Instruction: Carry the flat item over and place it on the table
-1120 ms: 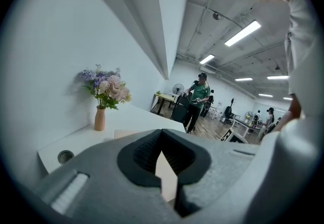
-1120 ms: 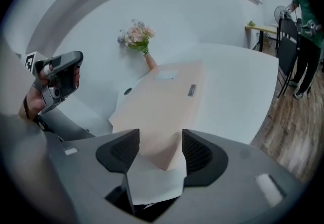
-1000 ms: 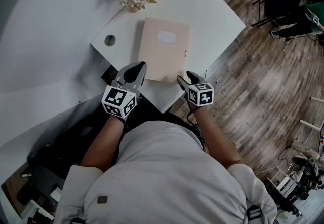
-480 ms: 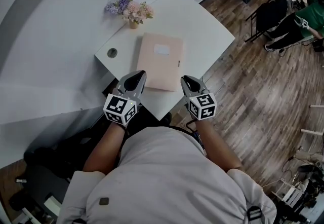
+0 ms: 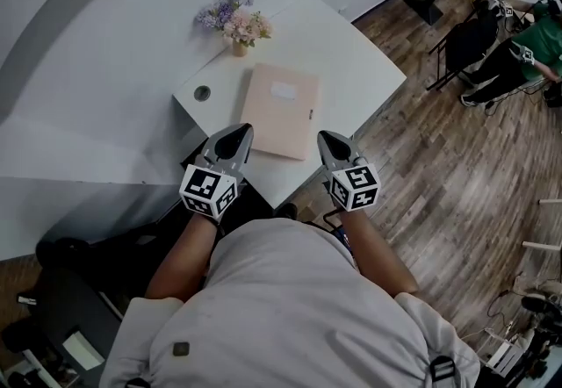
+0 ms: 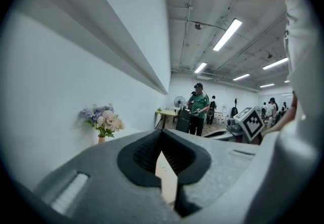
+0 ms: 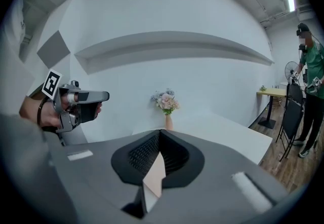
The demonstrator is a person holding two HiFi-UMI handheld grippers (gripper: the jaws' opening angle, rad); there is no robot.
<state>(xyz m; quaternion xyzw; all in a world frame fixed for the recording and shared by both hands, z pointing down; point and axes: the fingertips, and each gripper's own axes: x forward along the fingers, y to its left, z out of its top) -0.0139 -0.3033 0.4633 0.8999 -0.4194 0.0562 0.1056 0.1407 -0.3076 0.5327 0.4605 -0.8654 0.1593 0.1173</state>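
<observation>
Head view: white table [image 5: 351, 44] ahead of and below both grippers. Flat on it, free of both, a pink folder [image 5: 281, 110], its long axis running straight away from the tips and its near short edge just ahead of them. Midway between the two, so about equally near either hand. Left gripper [image 5: 241, 127] pressed together, pinching nothing. Right gripper [image 5: 323, 135] just closed up, nothing between its tips. Likely already placed; any regrip would mean reaching forward and down.
</observation>
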